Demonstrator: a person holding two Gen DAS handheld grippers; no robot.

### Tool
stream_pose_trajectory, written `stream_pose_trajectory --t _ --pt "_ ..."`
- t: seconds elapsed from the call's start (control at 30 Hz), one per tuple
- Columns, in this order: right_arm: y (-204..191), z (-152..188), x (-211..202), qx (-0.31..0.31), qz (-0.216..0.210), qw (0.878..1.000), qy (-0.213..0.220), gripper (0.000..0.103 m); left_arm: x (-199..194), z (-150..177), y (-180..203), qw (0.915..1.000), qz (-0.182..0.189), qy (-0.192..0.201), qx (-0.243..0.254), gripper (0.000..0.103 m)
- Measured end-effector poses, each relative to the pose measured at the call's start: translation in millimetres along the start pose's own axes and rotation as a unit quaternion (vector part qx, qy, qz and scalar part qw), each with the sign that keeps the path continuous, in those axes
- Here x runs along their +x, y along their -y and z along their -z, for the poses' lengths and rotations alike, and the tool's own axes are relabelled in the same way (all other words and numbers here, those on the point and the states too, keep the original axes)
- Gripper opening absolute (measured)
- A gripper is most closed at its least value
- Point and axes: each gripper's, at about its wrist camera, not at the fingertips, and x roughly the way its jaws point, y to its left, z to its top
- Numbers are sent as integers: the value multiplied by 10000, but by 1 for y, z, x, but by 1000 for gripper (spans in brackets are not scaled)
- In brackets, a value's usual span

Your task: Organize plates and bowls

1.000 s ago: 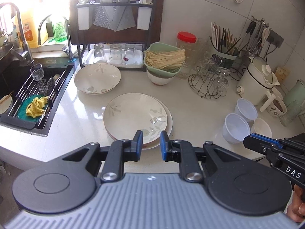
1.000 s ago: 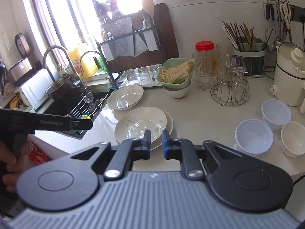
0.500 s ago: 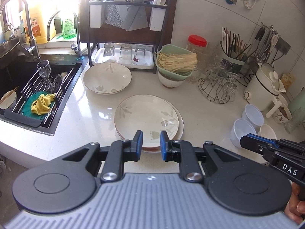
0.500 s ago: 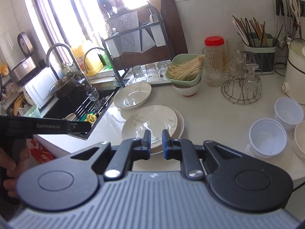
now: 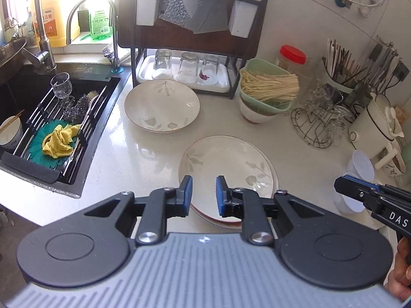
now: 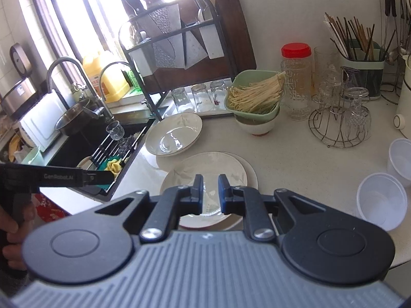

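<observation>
A stack of white leaf-patterned plates [image 5: 226,161] [image 6: 218,166] lies on the counter in front of both grippers. A single deep plate [image 5: 161,105] [image 6: 174,134] sits behind it near the sink. White plastic bowls [image 6: 382,200] [image 5: 359,164] stand at the right. A green bowl of noodles [image 5: 267,89] [image 6: 253,97] rests on a white bowl. My left gripper [image 5: 204,195] hovers above the stack's near edge, jaws slightly apart and empty. My right gripper [image 6: 210,192] hovers over the same stack, jaws slightly apart and empty.
The sink [image 5: 38,118] with a rack, glass and yellow cloth is at the left. A dish rack with glasses [image 5: 185,64] stands at the back. A wire glass holder [image 6: 339,118], a red-lidded jar [image 6: 295,77] and a chopstick holder [image 6: 362,64] are at the right back.
Both grippers have moved forward and to the left, closer to the plate stack. The jaw gaps look unchanged.
</observation>
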Motion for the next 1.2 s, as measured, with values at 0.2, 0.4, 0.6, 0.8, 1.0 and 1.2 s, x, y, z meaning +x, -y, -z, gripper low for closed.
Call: stream_pose_trajectory --t 0.2,0.4,0.6,0.8,1.0,1.2 --pt "-5 -18 34 23 -27 9999 -152 16 20 -25 -13 9999 120 68 29 22" --pt "-10 -34 72 -59 15 9997 -240 16 44 -48 -41 9996 102 39 -248 28" --pt "-18 -48 108 -52 -80 9989 -454 16 73 -71 -67 9997 -22 -32 -243 35" --pt "-31 -64 146 -121 -186 9980 -584 16 97 -92 -92 9994 -18 -116 -322 40" --pt "-41 -79 183 -195 -231 9975 -634 23 124 -113 -115 9989 -98 -206 -420 43" --pt "-43 -89 217 -85 -166 9969 -762 44 151 -131 -135 9981 -123 -358 -478 46"
